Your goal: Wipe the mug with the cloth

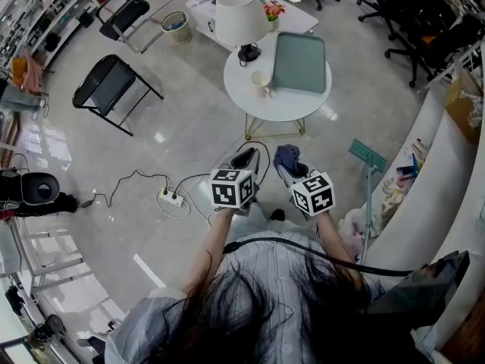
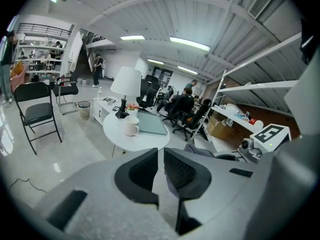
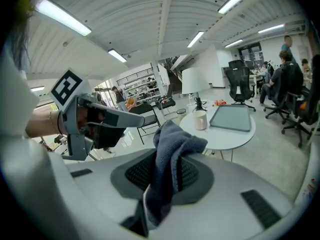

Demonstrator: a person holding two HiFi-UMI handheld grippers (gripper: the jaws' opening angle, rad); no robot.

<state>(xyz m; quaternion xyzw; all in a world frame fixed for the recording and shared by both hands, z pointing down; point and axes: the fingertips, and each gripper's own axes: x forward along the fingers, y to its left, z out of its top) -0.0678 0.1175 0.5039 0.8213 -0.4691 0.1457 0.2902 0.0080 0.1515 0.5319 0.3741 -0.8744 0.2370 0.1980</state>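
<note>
A white mug (image 1: 261,80) stands on the round white table (image 1: 282,106) ahead of me, next to a grey-green tray (image 1: 300,61). Both gripper views show the mug (image 2: 131,127) (image 3: 200,119) well beyond the jaws. My right gripper (image 1: 291,171) (image 3: 165,176) is shut on a grey-blue cloth (image 3: 172,149) (image 1: 286,156), which bunches up above its pads. My left gripper (image 1: 247,161) (image 2: 161,170) is held beside it, its jaws shut with nothing between them. Both grippers hover over the floor, short of the table.
A white lamp (image 1: 239,17) stands at the table's far edge. On the floor lie a power strip with cables (image 1: 173,198) at the left, a black folding chair (image 1: 114,86) and a green broom (image 1: 368,158) beside a white counter (image 1: 424,173) at the right.
</note>
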